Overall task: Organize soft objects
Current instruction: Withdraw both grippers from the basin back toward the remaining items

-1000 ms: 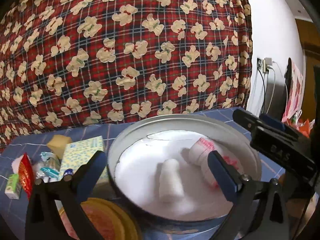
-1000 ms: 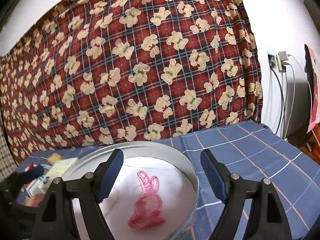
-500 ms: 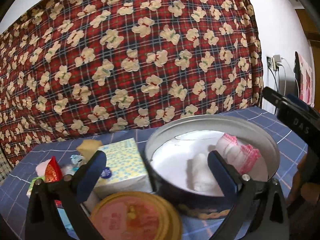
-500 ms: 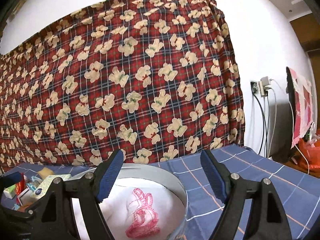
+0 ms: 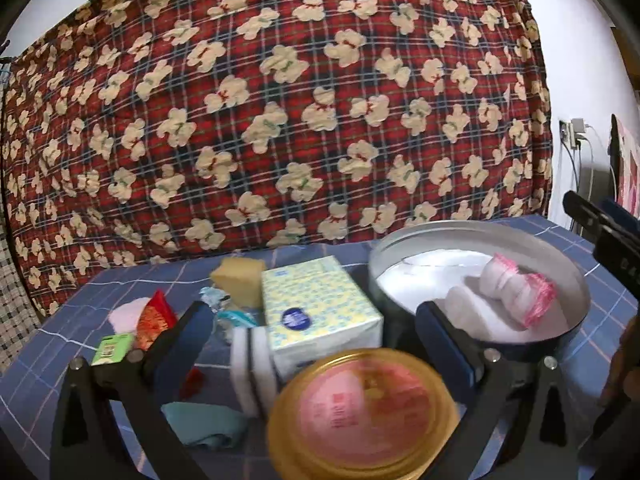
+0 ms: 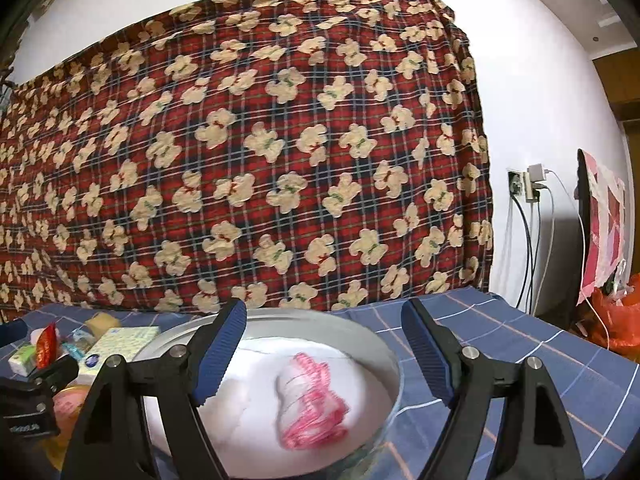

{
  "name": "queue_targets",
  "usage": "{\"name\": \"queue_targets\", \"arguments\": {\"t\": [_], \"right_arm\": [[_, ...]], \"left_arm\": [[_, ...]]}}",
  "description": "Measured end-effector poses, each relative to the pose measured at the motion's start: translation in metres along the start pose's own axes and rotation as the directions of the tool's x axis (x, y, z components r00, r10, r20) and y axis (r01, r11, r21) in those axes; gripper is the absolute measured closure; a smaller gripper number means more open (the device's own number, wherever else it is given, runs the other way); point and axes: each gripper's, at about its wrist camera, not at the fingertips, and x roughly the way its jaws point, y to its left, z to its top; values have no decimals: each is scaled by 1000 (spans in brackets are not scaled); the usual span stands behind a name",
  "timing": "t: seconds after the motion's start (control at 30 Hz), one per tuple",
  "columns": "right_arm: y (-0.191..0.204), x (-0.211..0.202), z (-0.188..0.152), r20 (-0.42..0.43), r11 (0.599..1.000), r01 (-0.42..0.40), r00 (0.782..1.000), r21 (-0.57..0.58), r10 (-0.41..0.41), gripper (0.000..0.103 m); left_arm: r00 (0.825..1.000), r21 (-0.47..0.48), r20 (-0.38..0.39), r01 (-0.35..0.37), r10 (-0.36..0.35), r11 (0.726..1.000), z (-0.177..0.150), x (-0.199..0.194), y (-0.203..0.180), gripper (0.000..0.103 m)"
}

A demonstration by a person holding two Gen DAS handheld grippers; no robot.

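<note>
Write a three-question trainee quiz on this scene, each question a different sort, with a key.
1. True or false: the left tongs are shut on the tissue box.
2. What lies in the round tin beside the plain white roll? A) yellow sponge B) pink-trimmed white bundle C) green packet
3. Fill in: the gold-rimmed lid lies ___ the tin, on the blue checked cloth.

Key: 1 false, both tongs open, right tongs too. 2 B. 3 outside.
</note>
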Motion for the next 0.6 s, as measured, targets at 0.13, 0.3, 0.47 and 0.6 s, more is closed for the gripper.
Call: {"name": "queue_targets", "arguments": {"t": [0.13, 0.3, 0.47, 0.6], "right_arm": [[15, -7, -1, -19, 999, -31, 999, -7, 31, 21], [40, -10, -5, -63, 996, -88, 994, 6, 88, 21], [75, -16, -8, -79, 986, -167, 983, -27, 164, 21], [100, -16, -11, -109, 973, -227, 969, -34, 222, 21]], "left_arm": [[1000, -4, -8, -11, 11, 1000, -3, 0, 13, 0], [999, -27, -21, -36, 35, 999, -6, 1, 34, 0], [997, -57, -47, -60, 57, 997, -9, 5, 59, 0], [995, -54, -46, -89, 86, 995, -11, 5, 75, 0]]}}
